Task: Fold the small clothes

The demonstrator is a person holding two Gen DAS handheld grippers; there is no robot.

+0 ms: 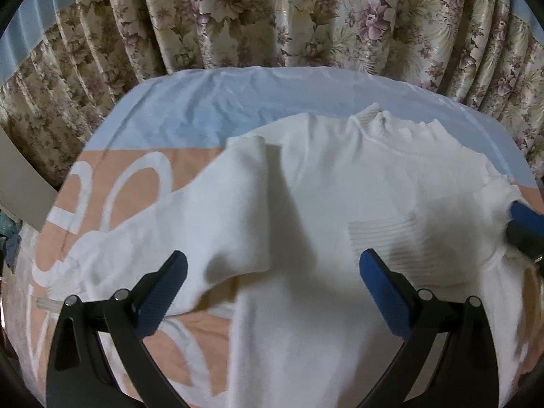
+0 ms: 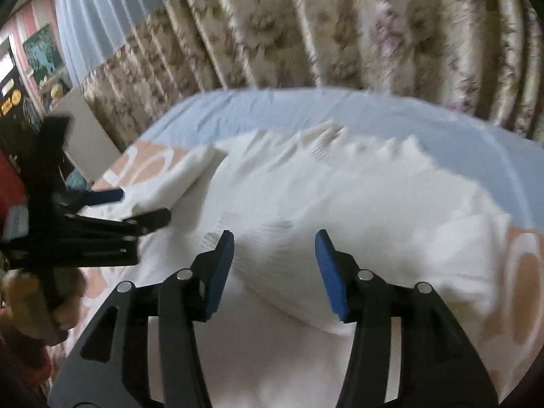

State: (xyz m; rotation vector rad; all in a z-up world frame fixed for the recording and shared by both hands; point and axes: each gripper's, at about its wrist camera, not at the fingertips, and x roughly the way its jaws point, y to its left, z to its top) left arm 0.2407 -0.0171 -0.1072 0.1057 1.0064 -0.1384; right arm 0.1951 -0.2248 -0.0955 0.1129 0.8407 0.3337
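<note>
The white sweater (image 1: 323, 204) lies spread face-up on the bed (image 1: 210, 102), collar (image 1: 391, 125) toward the floral curtain (image 1: 272, 17). Both sleeves lie folded in over the chest: the left sleeve (image 1: 244, 210) runs diagonally down toward the hem, and the right sleeve's ribbed cuff (image 1: 384, 238) rests flat near the middle of the body.

The left gripper (image 1: 272, 268) hangs over the lower end of the left sleeve with its fingers (image 1: 163, 292) spread wide and nothing between them. The right gripper (image 2: 274, 248) hovers above the ribbed cuff with its fingers (image 2: 221, 272) about half open, also empty; no cloth is pinched between the pads.

The likely trouble is in the sleeves themselves. The left one sits humped, with a raised ridge and a shadowed hollow beneath it, so it looks loose; a finger brushing it on the way down to the hem could drag it off the chest and undo that fold. The knit looks soft and thick, so a grip at the hem may catch only the top layer, and the body would then fold crookedly or leave the back layer behind. If the two sides are lifted unevenly, the cuff may slide out sideways. The orange and white bedcover (image 1: 136, 183) underneath is itself loose cloth, and a low pinch could gather it along with the sweater. The right wrist view is blurred, so how close those pads are to the cuff cannot be told exactly.
</note>
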